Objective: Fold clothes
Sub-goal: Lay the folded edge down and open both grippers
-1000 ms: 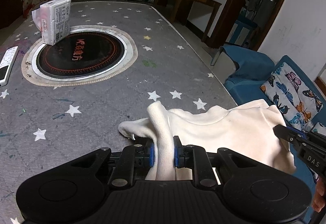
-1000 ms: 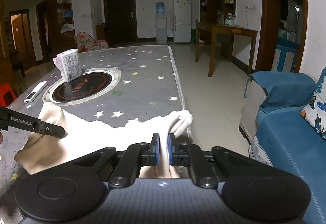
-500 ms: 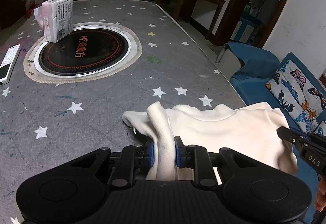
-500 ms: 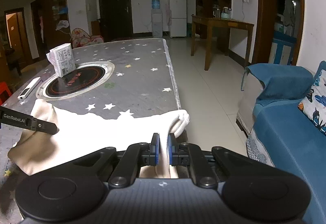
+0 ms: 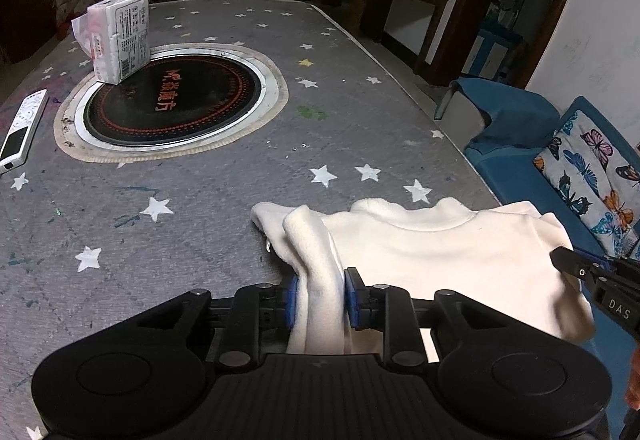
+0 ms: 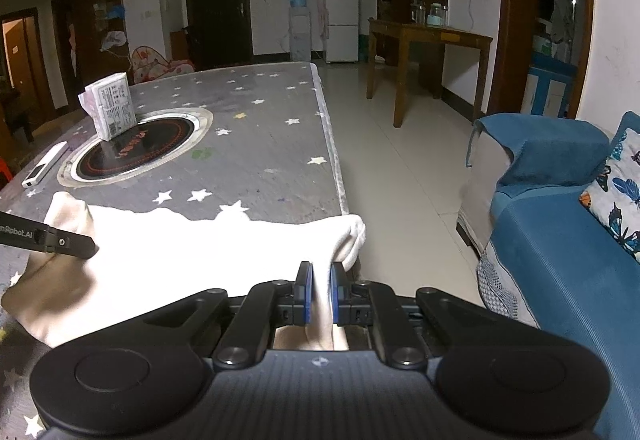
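Note:
A cream fleece garment [image 5: 440, 256] is stretched between both grippers over the near right part of the grey star-patterned table [image 5: 200, 200]. My left gripper [image 5: 318, 296] is shut on a bunched fold at its left end. My right gripper [image 6: 320, 292] is shut on the other end of the garment [image 6: 192, 252], near the table's right edge. In the left wrist view the right gripper's finger [image 5: 592, 276] shows at the far right. In the right wrist view the left gripper's finger [image 6: 60, 240] shows at the far left. The cloth below both grippers is hidden.
A round black induction plate [image 5: 172, 104] sits in the tabletop, with a white tissue pack [image 5: 118, 36] on its rim and a white remote [image 5: 22, 132] to its left. A blue sofa [image 6: 560, 240] with a butterfly cushion [image 5: 592, 176] stands right of the table. A wooden table [image 6: 432, 52] stands beyond.
Both grippers have moved forward over the table with the garment held between them; the induction plate and tissue pack look closer. Both grips are unchanged.

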